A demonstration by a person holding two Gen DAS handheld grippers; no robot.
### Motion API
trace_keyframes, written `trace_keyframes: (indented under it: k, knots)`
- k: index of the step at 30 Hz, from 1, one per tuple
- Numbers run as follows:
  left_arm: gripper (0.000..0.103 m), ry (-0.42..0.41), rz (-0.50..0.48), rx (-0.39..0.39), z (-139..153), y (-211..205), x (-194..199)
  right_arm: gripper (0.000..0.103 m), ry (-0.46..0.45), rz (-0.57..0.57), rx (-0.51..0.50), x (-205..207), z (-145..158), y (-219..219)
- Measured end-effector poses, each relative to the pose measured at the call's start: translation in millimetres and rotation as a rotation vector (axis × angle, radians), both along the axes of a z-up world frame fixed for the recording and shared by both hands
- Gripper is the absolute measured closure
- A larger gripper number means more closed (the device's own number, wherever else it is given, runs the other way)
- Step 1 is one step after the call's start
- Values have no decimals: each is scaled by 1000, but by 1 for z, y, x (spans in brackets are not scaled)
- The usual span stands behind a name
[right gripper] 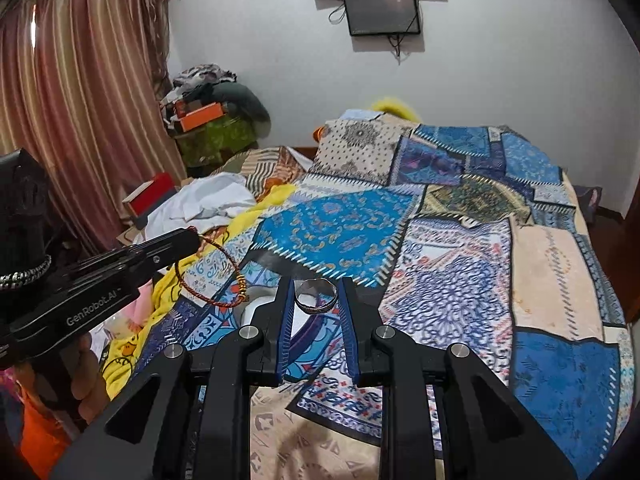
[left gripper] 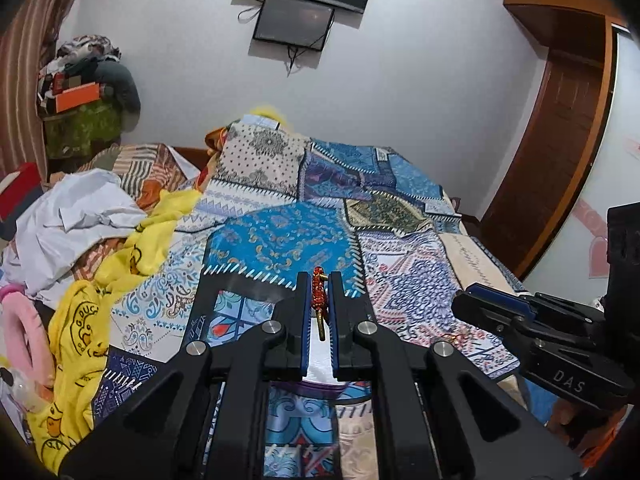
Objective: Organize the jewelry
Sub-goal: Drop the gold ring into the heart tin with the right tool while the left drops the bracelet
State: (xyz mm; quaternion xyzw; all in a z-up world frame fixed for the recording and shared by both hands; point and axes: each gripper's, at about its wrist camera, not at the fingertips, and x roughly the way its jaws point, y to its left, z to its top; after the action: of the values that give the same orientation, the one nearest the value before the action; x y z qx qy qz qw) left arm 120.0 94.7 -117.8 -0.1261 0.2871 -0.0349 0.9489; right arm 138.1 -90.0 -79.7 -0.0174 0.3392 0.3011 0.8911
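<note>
Between the left gripper's (left gripper: 320, 300) jaws a red bracelet (left gripper: 319, 290) is pinched; the right gripper (right gripper: 316, 300) clamps a silver ring (right gripper: 315, 300) at its tips. Both hang above the bed (right gripper: 460, 280) ahead. Judging by this, each piece is mid-carry; next comes a storage spot, none visible

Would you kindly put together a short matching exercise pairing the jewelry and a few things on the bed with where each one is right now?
Things:
1. red beaded bracelet
2. silver ring
3. yellow duck-print cloth
4. orange box

Places:
A. between the right claw fingers
B. on the pile by the curtain
C. between the left claw fingers
D. lying crumpled on the bed

Pairs: 1-C, 2-A, 3-D, 4-B
</note>
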Motion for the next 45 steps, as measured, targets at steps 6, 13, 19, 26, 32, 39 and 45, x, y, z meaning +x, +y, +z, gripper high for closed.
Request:
trace_keyframes:
  k: [6, 13, 19, 26, 32, 39, 45]
  knots:
    - [97, 56, 16, -33, -25, 12, 16, 83, 43, 23, -26, 6, -14, 14]
    - [97, 119, 7, -81, -53, 22, 31, 83, 82, 57, -60, 15, -31, 33]
    - [97, 152, 11, -95, -70, 25, 36, 83, 126, 86, -84, 22, -45, 49]
    - [97, 171, -15, -105, -81, 27, 38, 83, 171, 107, -123, 29, -63, 63]
    - [97, 201, -19, -104, -90, 27, 39, 83, 187, 121, -156, 31, -72, 71]
    - [97, 206, -24, -85, -90, 25, 38, 83, 184, 130, -183, 31, -76, 75]
    - [96, 206, -11, -58, -84, 23, 36, 83, 176, 127, -202, 30, -77, 77]
